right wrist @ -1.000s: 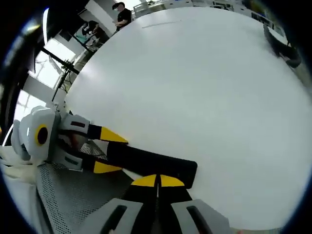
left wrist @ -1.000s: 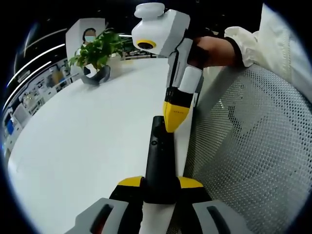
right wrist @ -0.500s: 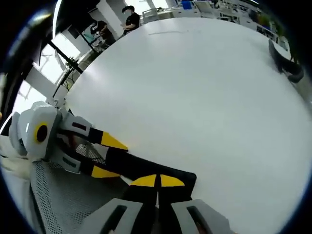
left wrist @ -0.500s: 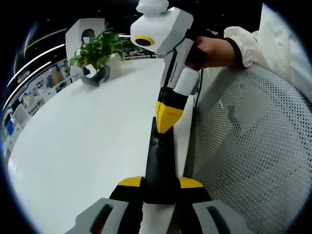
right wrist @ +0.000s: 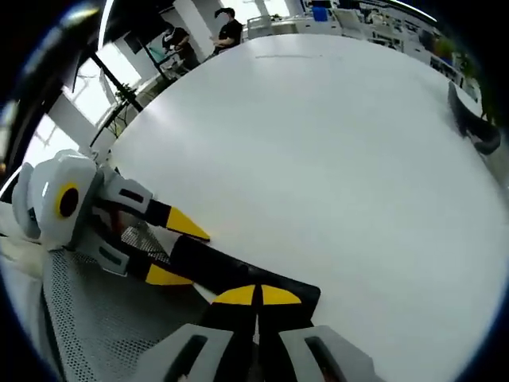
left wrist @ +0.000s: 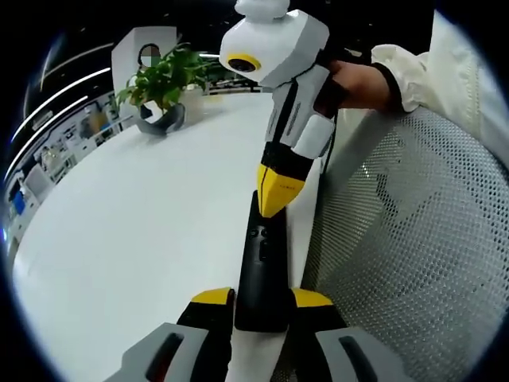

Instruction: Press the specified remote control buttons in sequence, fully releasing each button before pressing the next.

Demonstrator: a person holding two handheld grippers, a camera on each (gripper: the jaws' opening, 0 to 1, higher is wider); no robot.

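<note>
A black remote [left wrist: 261, 267] lies lengthwise over the white table's edge, its near end clamped between the yellow-tipped jaws of my left gripper [left wrist: 262, 301]. My right gripper [left wrist: 274, 200] comes down from above, shut, with its yellow tips set on the remote's far end just beyond the small buttons. In the right gripper view the same remote [right wrist: 231, 272] runs left from under my right gripper [right wrist: 256, 296], whose tips are together on it. There the left gripper [right wrist: 181, 251] holds the remote's other end between its jaws.
The white table [left wrist: 135, 215] spreads to the left, with a potted plant [left wrist: 163, 76] at its far side. A white mesh chair [left wrist: 413, 239] fills the right. A hand in a white sleeve [left wrist: 362, 83] holds the right gripper. People [right wrist: 227, 24] stand far off.
The right gripper's shut tips moved from the remote's right edge onto the middle of its far end and stayed there. The left gripper's hold is unchanged.
</note>
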